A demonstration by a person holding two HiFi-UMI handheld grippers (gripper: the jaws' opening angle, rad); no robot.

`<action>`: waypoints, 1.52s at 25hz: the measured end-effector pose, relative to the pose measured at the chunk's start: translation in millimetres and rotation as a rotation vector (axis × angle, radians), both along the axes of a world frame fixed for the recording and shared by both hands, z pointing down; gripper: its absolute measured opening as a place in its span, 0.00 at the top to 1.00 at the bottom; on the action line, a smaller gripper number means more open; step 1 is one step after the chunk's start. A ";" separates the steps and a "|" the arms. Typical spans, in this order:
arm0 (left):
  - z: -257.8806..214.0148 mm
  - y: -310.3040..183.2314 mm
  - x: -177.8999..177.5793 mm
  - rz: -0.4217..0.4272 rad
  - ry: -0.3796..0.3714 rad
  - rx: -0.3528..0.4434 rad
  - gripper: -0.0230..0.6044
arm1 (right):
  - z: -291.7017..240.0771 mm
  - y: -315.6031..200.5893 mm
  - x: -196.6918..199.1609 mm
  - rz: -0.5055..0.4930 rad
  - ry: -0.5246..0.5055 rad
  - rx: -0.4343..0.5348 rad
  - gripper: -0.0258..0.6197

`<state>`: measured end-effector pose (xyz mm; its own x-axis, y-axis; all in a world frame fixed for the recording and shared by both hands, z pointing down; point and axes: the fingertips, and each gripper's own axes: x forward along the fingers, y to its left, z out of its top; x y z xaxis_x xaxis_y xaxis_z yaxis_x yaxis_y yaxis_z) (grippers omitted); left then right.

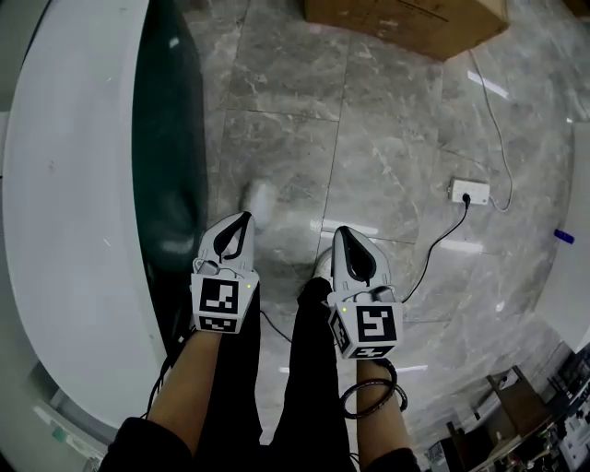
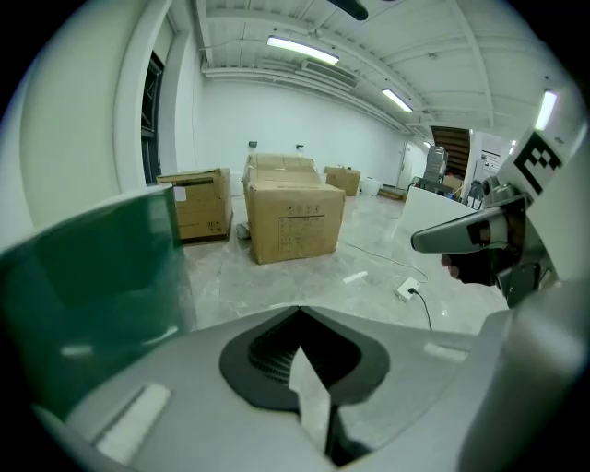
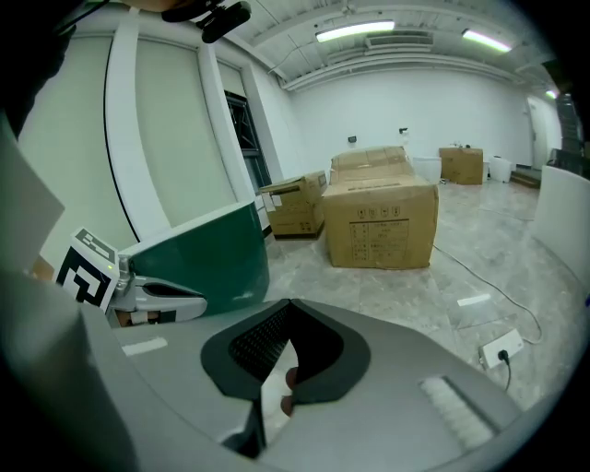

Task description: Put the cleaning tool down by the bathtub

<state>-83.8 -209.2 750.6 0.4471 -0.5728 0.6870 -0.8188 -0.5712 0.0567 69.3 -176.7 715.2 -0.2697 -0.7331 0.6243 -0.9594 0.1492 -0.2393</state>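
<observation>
The bathtub (image 1: 64,184) fills the left of the head view, with a broad white rim and a dark green outer wall (image 1: 166,138). That green wall also shows in the left gripper view (image 2: 92,267) and the right gripper view (image 3: 203,249). My left gripper (image 1: 245,216) is shut and empty, close beside the tub wall. My right gripper (image 1: 339,230) is shut and empty too, level with the left one over the floor. A pale blurred patch (image 1: 261,201) lies on the floor just ahead of the left gripper; whether it is an object or glare is unclear. No cleaning tool is plainly visible.
The floor is grey marble tile. A white power strip (image 1: 468,191) with a black cable lies to the right. A cardboard box (image 1: 406,18) stands ahead, and further boxes (image 2: 293,221) behind it. A white surface with a small blue item (image 1: 564,237) borders the right edge.
</observation>
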 end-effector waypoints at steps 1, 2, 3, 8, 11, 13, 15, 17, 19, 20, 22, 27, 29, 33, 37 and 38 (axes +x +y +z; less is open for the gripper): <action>-10.7 -1.2 0.5 0.006 0.002 0.012 0.96 | -9.3 -2.4 0.6 0.003 -0.001 0.012 0.92; -20.9 -2.2 1.0 0.013 0.002 0.023 0.96 | -18.6 -5.0 1.1 0.005 -0.002 0.023 0.92; -30.7 -3.0 1.4 0.020 0.001 0.034 0.96 | -27.7 -7.9 1.5 0.006 -0.003 0.035 0.92; -75.0 -7.5 3.0 0.028 0.001 0.081 0.96 | -69.0 -18.3 4.9 0.010 -0.003 0.084 0.92; -98.7 -11.2 3.1 0.012 0.009 0.104 0.96 | -89.4 -21.0 7.9 0.019 -0.006 0.105 0.92; -113.1 -11.8 3.2 0.006 0.013 0.118 0.96 | -103.1 -21.1 9.3 0.022 -0.005 0.120 0.92; -128.8 -12.9 5.6 0.000 0.014 0.124 0.96 | -118.4 -21.4 12.9 0.024 -0.005 0.130 0.92; -147.8 -17.6 11.5 -0.004 0.010 0.124 0.96 | -136.5 -25.3 20.6 0.029 -0.010 0.136 0.92; -167.5 -25.1 18.0 -0.008 0.008 0.125 0.96 | -154.0 -32.2 29.5 0.038 -0.013 0.138 0.92; -176.2 -27.8 19.9 -0.011 0.009 0.128 0.96 | -161.8 -35.0 32.9 0.043 -0.014 0.140 0.92; -190.7 -30.4 22.0 -0.017 0.012 0.136 0.96 | -176.8 -39.2 36.7 0.052 -0.019 0.151 0.92; -220.9 -30.9 25.6 -0.026 0.018 0.161 0.96 | -214.7 -45.5 40.6 0.053 -0.024 0.195 0.92; -234.4 -30.5 28.6 -0.032 0.020 0.157 0.96 | -228.1 -46.1 43.3 0.062 -0.034 0.210 0.92; -257.1 -26.0 26.8 -0.039 0.015 0.180 0.96 | -252.6 -43.4 41.2 0.058 -0.050 0.227 0.92; -284.4 -19.1 26.4 -0.051 0.040 0.183 0.96 | -280.7 -43.0 32.0 0.034 -0.081 0.248 0.92; -290.8 -16.8 27.0 -0.057 0.057 0.182 0.96 | -287.1 -42.7 30.7 0.029 -0.082 0.253 0.92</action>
<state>-56.8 -225.9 459.8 0.4455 -0.7107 0.5444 -0.8487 -0.5288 0.0041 100.1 -219.4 428.1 -0.2889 -0.8713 0.3967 -0.9430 0.1874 -0.2751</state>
